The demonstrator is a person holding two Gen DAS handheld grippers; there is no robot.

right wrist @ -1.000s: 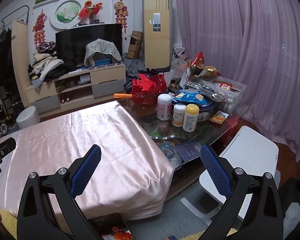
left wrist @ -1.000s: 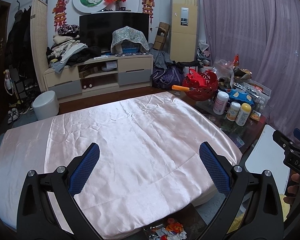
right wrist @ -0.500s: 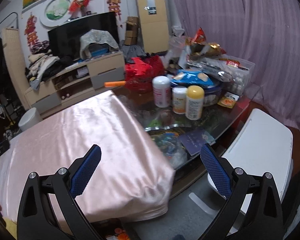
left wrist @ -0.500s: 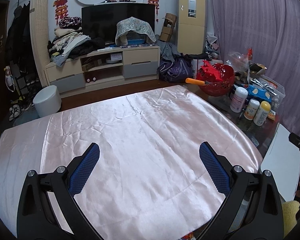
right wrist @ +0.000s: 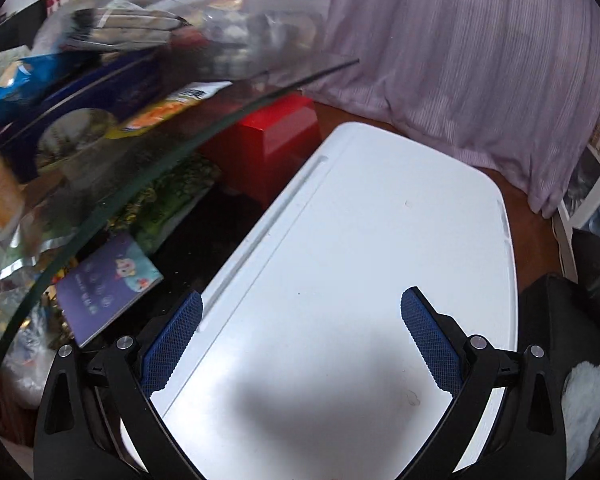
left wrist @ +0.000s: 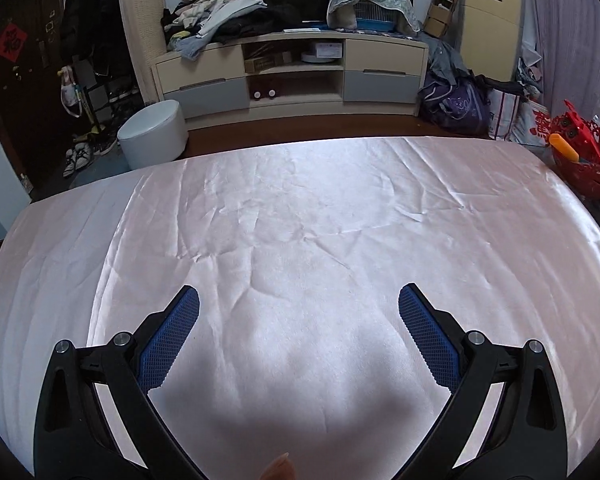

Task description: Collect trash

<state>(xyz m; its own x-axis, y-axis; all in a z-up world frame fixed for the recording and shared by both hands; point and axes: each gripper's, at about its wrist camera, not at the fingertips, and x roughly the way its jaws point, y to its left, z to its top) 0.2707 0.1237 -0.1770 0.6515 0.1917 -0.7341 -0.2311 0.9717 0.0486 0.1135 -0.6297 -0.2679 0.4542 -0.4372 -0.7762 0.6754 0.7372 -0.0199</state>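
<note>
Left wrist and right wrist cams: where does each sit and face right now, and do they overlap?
Left wrist: on the left claw, open, facing across the pink satin cloth toward the TV cabinet; a fingertip shows at the bottom.
Right wrist: on the right claw, open, tilted down over the white stool beside the glass tabletop.
Shared: nothing clearly visible in both.

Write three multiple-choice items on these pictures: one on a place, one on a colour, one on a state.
1. Where is the red box?
A. beside the white folding table, under the glass tabletop's edge
B. on the pink cloth
C. on the TV cabinet

2. What colour is the round stool?
A. red
B. white
C. purple

3. How are the left tongs?
A. shut on a wrapper
B. open, empty
C. out of view

Answers: 1 A, the right view shows it there; 2 B, pale cylinder near the shoes; 3 B, fingers apart over the pink cloth.
</note>
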